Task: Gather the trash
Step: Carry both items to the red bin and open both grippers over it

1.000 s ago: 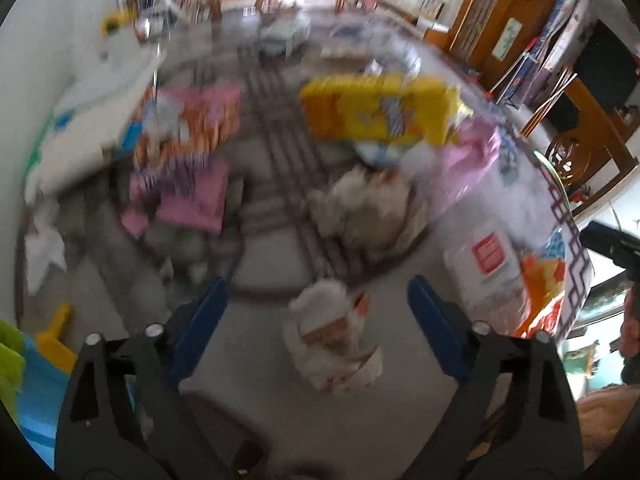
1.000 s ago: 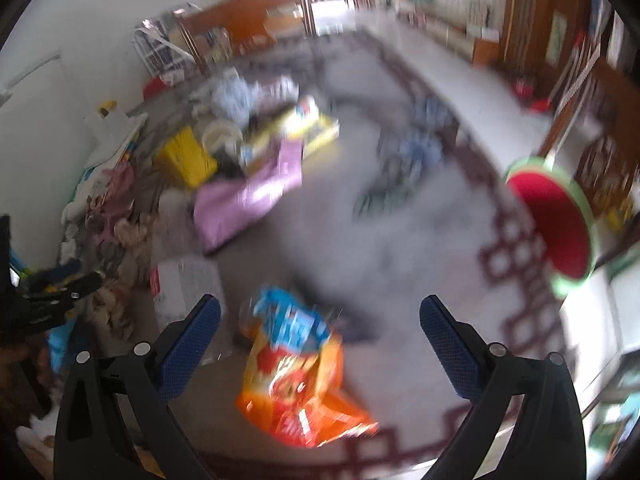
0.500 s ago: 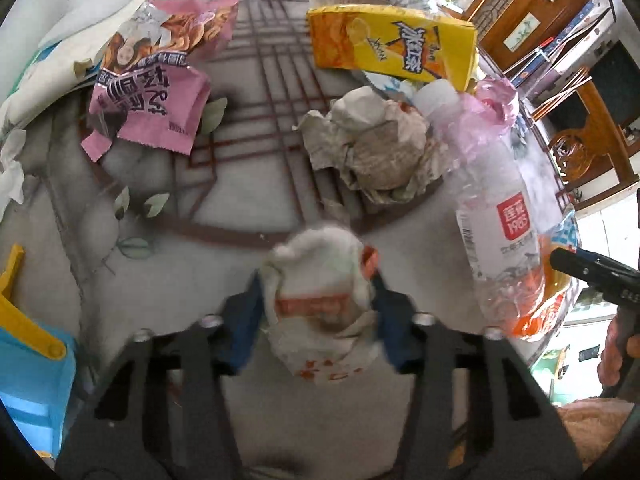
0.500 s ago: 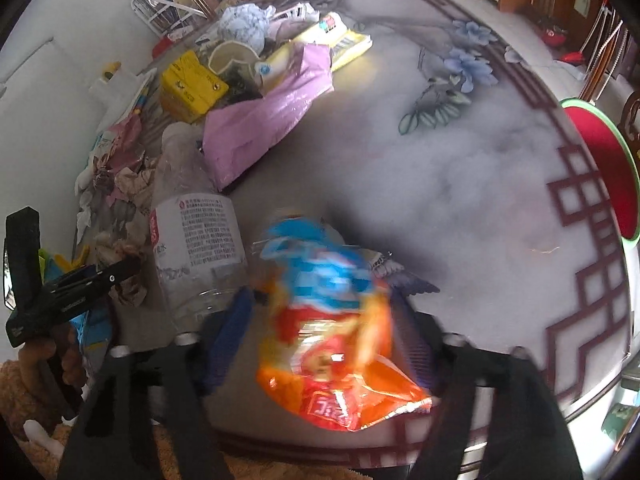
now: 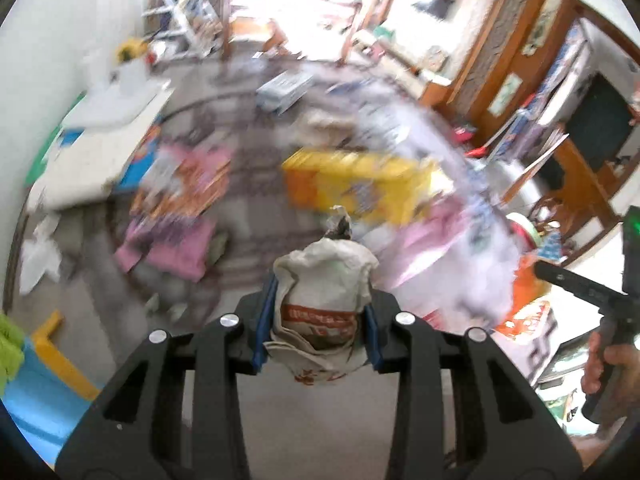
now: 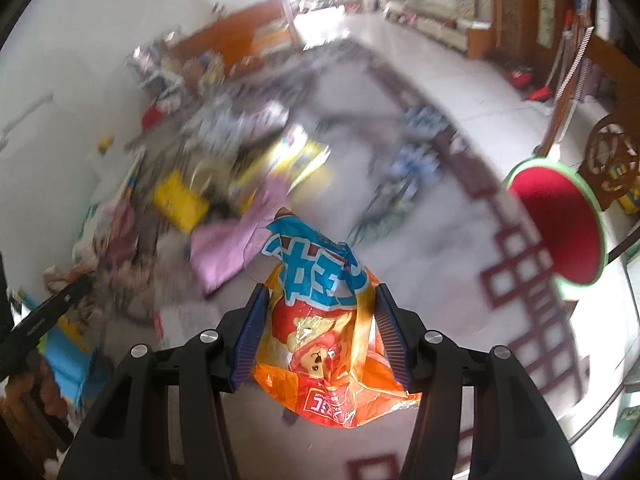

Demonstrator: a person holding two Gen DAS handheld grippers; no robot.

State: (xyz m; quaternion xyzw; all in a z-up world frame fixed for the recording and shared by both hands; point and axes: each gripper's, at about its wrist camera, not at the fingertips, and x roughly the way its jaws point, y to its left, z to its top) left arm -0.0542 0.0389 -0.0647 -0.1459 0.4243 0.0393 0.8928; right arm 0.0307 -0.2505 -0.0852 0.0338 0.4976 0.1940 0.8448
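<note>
In the left wrist view my left gripper is closing on a crumpled white paper wrapper with red print; its blue pads press both sides and the wrapper is lifted off the table. In the right wrist view my right gripper is closing on an orange and blue snack bag, squeezed between the pads and raised above the tabletop. More trash lies blurred behind: a yellow packet, a pink wrapper and a pink bag.
A grey patterned table with a dark red border holds the litter. A red round stool stands off its right edge. A blue and yellow bin sits low left. The other gripper and a hand show at the right.
Both grippers closed from wide open onto their items, then rose from the table with the wrapper and the snack bag held; the background now sits lower and blurred.
</note>
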